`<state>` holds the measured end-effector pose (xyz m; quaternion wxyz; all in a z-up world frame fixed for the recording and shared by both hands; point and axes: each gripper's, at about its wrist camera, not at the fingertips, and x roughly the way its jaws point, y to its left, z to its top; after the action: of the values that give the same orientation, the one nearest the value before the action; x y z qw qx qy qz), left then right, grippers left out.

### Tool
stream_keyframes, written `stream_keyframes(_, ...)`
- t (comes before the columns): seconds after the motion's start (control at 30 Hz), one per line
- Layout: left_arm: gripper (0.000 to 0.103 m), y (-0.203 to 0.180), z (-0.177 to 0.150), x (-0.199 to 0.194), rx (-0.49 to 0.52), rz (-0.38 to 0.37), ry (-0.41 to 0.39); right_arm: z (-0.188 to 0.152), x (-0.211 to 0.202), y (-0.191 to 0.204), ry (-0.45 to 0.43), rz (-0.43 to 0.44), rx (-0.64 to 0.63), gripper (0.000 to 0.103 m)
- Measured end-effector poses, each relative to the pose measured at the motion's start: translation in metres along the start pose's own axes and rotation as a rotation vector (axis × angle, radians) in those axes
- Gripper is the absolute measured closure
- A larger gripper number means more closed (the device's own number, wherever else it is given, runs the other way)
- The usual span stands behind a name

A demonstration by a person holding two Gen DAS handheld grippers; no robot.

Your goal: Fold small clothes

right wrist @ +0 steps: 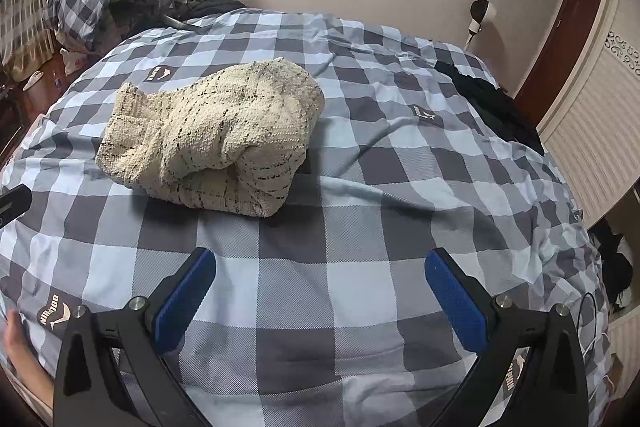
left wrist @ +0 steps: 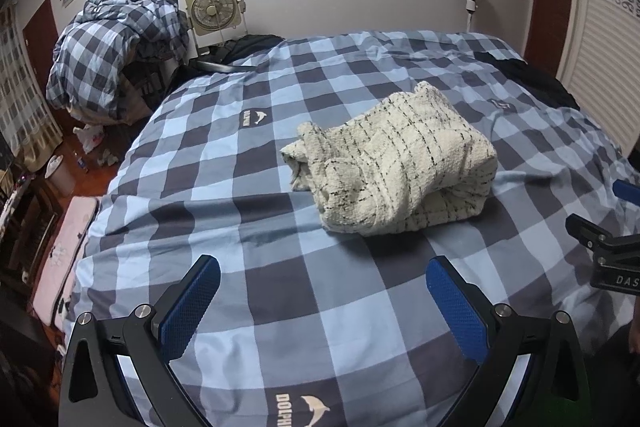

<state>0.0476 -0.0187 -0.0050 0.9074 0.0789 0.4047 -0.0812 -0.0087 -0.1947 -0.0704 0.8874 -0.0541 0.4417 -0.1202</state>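
Nearby — cream garment (left wrist: pixel 394 157) (folded, untouched)

Bundled cream garment (right wrist: pixel 212 135) on checked bedcover (right wrist: pixel 360 227)

Both wrist cameras are looking forward, low over the checked bed (left wrist: pixel 320 291), sharing the cream garment (left wrist: pixel 394 163) from nearby
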Motion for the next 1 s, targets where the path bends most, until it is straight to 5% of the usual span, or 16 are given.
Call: stream_keyframes(1.0,0.000,-0.0039,0.0008,-0.0031,0.004,0.019,-0.022,0.0007,0.0010,0.0014,0.006,-0.003,-0.009,0.001)
